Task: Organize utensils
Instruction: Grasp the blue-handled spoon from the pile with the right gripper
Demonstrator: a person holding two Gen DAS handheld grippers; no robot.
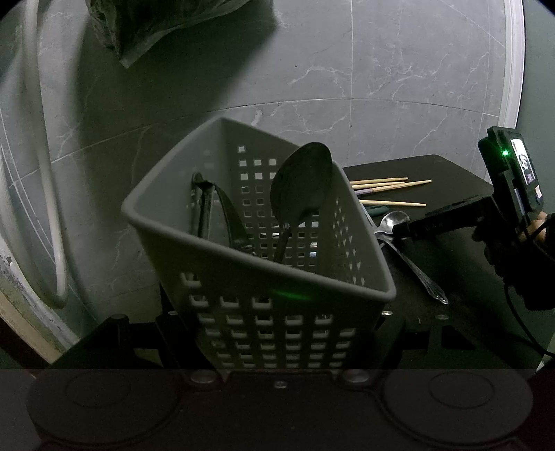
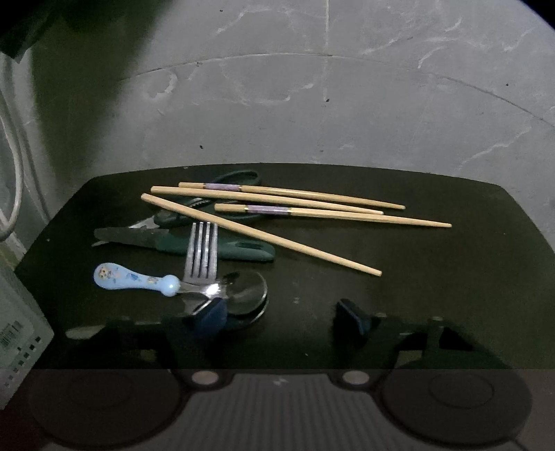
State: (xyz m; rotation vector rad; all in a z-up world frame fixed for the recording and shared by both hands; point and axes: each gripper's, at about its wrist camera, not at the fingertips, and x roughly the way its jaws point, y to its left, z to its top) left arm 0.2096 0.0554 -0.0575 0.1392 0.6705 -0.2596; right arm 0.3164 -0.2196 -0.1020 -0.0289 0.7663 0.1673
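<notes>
My left gripper is shut on a grey perforated basket, its fingers mostly hidden behind the walls. Inside the basket stand a dark ladle and other dark utensils. On the black table lie several wooden chopsticks, a fork, a blue-handled spoon, a metal spoon, a green-handled knife and green scissors. My right gripper is open low over the table. Its left finger is at the overlapping fork and spoons.
The basket's corner shows at the left edge of the right wrist view. A grey marble-tiled floor lies beyond the table's far edge. A white hose curves along the left, and a dark bag lies on the floor.
</notes>
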